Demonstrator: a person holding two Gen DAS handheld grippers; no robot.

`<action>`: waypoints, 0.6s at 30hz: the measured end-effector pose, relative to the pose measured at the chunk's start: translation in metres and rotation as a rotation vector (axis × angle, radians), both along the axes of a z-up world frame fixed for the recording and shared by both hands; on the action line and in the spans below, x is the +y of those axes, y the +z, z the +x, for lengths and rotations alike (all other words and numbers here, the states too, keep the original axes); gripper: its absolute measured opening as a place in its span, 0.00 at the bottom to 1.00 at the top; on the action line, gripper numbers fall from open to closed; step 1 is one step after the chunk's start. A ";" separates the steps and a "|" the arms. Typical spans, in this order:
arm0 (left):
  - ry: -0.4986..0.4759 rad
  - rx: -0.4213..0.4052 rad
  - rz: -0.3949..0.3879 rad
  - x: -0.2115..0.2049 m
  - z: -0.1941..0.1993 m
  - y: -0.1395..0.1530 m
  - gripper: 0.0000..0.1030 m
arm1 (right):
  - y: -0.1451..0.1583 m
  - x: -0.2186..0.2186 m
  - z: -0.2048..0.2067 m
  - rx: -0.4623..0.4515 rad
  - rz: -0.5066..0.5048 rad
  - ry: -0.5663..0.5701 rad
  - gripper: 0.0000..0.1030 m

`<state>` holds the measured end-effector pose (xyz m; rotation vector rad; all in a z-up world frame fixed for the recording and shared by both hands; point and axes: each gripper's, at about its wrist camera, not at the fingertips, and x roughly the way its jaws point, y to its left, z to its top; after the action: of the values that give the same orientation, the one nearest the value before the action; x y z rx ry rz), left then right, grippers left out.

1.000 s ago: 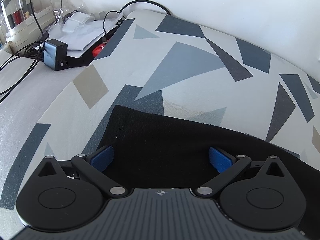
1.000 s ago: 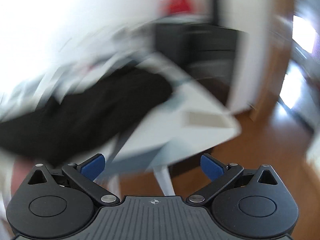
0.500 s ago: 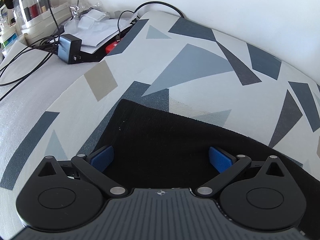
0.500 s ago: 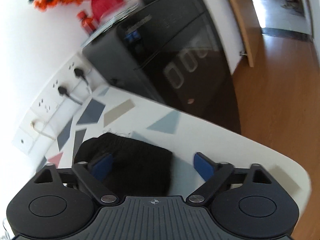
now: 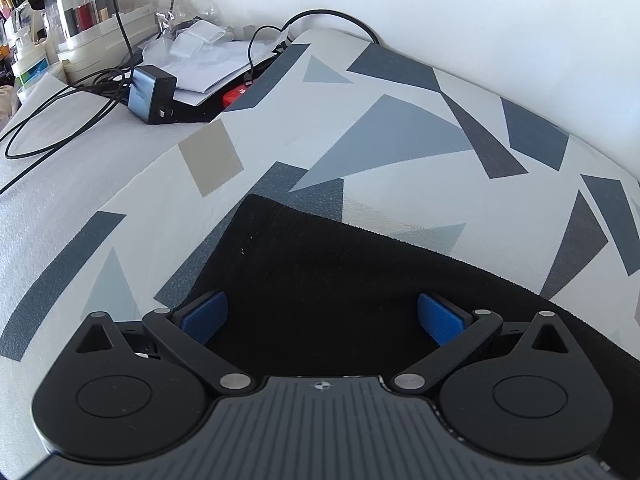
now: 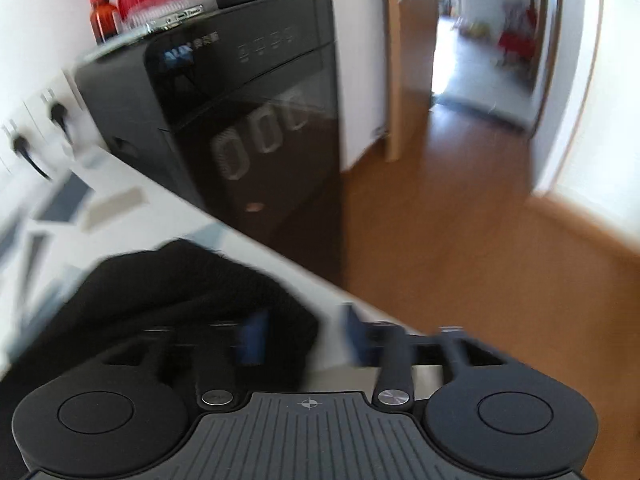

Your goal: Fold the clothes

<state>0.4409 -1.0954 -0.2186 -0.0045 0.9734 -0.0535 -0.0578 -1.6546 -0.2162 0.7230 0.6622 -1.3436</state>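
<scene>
Right tool (image 6: 302, 336) has reached the black garment (image 6: 192, 292).

Left tool (image 5: 320, 316): pitched steeply downward, jaws spread wide, both blue pads (image 5: 204, 316) clear of each other and pressing on nothing. Right tool (image 6: 302, 336): also angled downward, motion-blurred; its jaws have just been closing and stand partly apart, black fabric (image 6: 192, 292) lying by the left pad (image 6: 252, 338); contact cannot be confirmed.
</scene>
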 end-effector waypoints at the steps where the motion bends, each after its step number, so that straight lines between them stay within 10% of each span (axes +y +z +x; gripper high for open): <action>1: 0.001 -0.002 -0.001 0.000 0.000 0.000 1.00 | 0.007 0.003 0.002 0.053 -0.043 -0.007 0.71; 11: 0.015 -0.012 -0.004 0.000 -0.002 0.000 1.00 | 0.011 0.028 0.103 0.240 -0.263 0.670 0.64; 18: 0.014 -0.015 0.001 -0.001 -0.002 0.000 1.00 | -0.017 -0.009 0.156 0.298 -0.235 0.642 0.64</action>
<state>0.4387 -1.0961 -0.2184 -0.0096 0.9579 -0.0404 0.0984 -1.6633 -0.2329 0.0914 0.8642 -0.9095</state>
